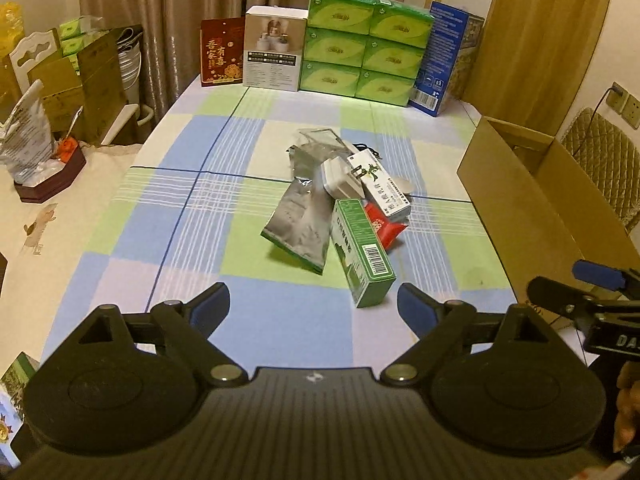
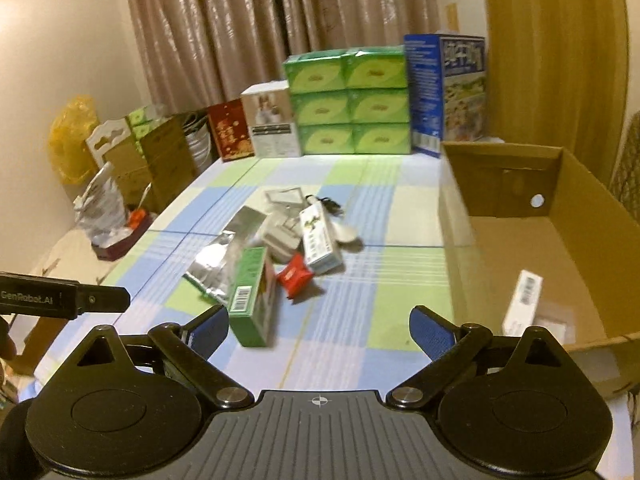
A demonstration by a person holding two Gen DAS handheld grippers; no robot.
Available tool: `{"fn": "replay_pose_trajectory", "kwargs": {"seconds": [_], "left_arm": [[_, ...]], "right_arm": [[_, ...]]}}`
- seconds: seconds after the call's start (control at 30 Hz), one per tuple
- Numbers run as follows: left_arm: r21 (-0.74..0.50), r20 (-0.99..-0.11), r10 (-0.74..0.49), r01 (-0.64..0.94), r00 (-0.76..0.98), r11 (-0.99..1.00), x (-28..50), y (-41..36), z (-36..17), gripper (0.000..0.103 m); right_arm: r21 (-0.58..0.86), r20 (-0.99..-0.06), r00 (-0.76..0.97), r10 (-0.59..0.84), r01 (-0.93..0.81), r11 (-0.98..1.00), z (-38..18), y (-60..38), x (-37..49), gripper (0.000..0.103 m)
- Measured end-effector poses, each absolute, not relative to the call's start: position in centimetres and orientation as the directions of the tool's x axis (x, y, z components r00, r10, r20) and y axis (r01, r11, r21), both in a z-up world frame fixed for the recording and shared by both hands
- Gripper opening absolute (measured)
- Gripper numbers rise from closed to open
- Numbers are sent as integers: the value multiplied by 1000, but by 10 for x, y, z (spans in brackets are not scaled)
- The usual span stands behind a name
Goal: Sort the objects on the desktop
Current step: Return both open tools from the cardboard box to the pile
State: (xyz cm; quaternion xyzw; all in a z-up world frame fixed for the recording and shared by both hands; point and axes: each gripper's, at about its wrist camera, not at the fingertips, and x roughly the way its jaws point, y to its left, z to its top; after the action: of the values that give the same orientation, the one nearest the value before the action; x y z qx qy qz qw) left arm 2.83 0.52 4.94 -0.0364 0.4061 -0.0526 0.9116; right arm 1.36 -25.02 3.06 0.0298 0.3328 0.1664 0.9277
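A small pile lies mid-table on the checked cloth: a green box [image 1: 362,254] [image 2: 252,298], a silver foil pouch [image 1: 298,224] [image 2: 222,260], a red packet [image 1: 384,226] [image 2: 294,276], a white-and-green box [image 1: 380,186] [image 2: 318,240] and a white charger [image 1: 340,178]. My left gripper [image 1: 314,304] hovers open just short of the green box. My right gripper [image 2: 320,332] is open too, with the green box by its left finger. An open cardboard box [image 1: 532,196] [image 2: 560,248] on the right holds a white box [image 2: 522,302].
Stacked green tissue packs [image 1: 362,46] [image 2: 348,100], a blue carton [image 1: 444,56] [image 2: 444,92], a white box [image 1: 274,48] and a red box [image 1: 222,52] line the table's far edge. Cartons and bags crowd a side table [image 1: 48,200] on the left. Curtains hang behind.
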Motion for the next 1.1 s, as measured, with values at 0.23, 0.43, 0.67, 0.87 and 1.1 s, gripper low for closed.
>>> {"fn": "replay_pose_trajectory", "kwargs": {"seconds": [0.23, 0.43, 0.67, 0.87, 1.1], "left_arm": [[-99, -734, -119, 69, 668, 993, 19, 3, 58, 88], [-120, -732, -148, 88, 665, 989, 31, -3, 53, 88], [-133, -744, -187, 131, 642, 982, 69, -17, 33, 87], [-148, -757, -217, 162, 617, 976, 96, -25, 9, 83], [-170, -775, -246, 184, 582, 968, 121, -29, -20, 74]], "right_arm": [[166, -614, 708, 350, -317, 934, 22, -242, 17, 94], [154, -635, 686, 355, -339, 928, 6, -235, 38, 94], [137, -649, 675, 350, -349, 927, -14, -232, 77, 94], [105, -673, 663, 327, -352, 930, -33, -233, 104, 94], [94, -701, 643, 308, -345, 934, -50, -234, 120, 94]]}}
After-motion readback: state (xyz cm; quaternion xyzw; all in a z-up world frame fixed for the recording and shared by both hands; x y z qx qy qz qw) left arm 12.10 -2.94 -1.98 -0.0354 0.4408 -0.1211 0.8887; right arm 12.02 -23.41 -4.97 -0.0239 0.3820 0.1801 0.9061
